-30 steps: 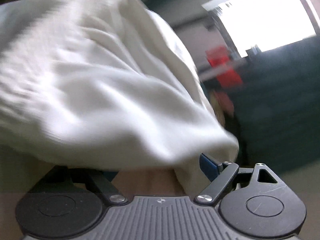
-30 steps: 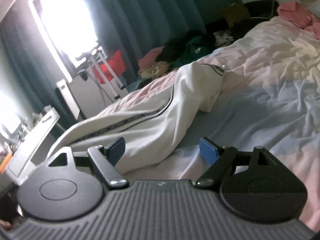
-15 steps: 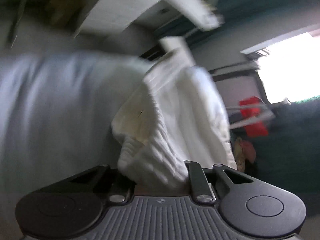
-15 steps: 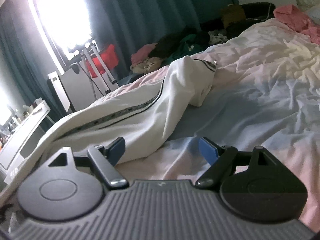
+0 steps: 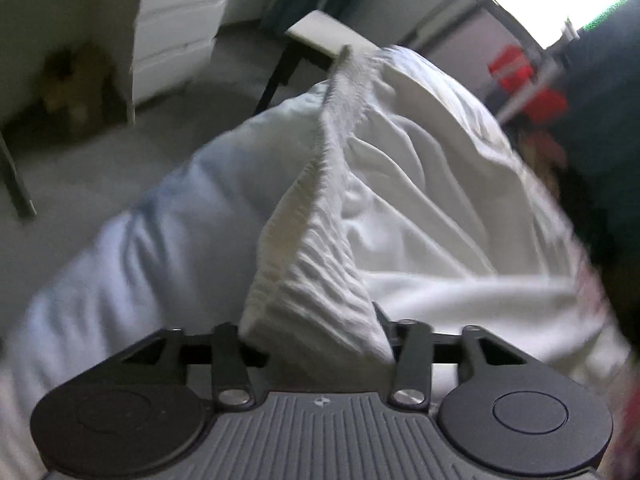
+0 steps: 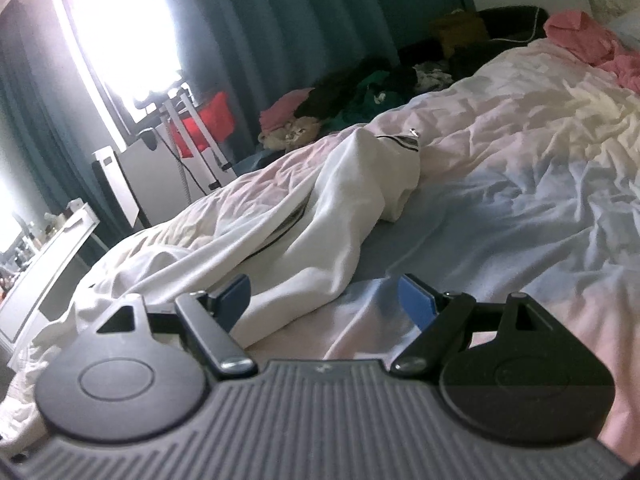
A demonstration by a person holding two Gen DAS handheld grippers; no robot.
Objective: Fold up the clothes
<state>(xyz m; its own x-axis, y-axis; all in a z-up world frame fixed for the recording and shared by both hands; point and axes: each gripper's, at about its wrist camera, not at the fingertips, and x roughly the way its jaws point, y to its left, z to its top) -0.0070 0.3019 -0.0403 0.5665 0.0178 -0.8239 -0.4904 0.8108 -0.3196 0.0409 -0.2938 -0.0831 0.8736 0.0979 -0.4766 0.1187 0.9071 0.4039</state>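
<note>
A white garment with a dark side stripe (image 6: 336, 208) lies stretched across the bed (image 6: 520, 184). In the left wrist view its ribbed white hem (image 5: 320, 264) runs up from between the jaws, which stand close together. My left gripper (image 5: 316, 340) is shut on that hem, and the cloth hides its fingertips. My right gripper (image 6: 324, 300) is open, low over the bed, with the near end of the garment lying between its blue pads (image 6: 416, 304).
A pile of clothes (image 6: 360, 96) lies beyond the bed's far edge by dark curtains. A pink garment (image 6: 584, 36) sits at the bed's far right. A white desk (image 5: 320, 36) and cupboard (image 5: 176, 28) stand beyond the bed in the left wrist view.
The left gripper, open a second ago, has closed on the garment's hem and swung with it. The garment has slackened and dropped flatter on the bed. The right gripper stays open, slightly shifted.
</note>
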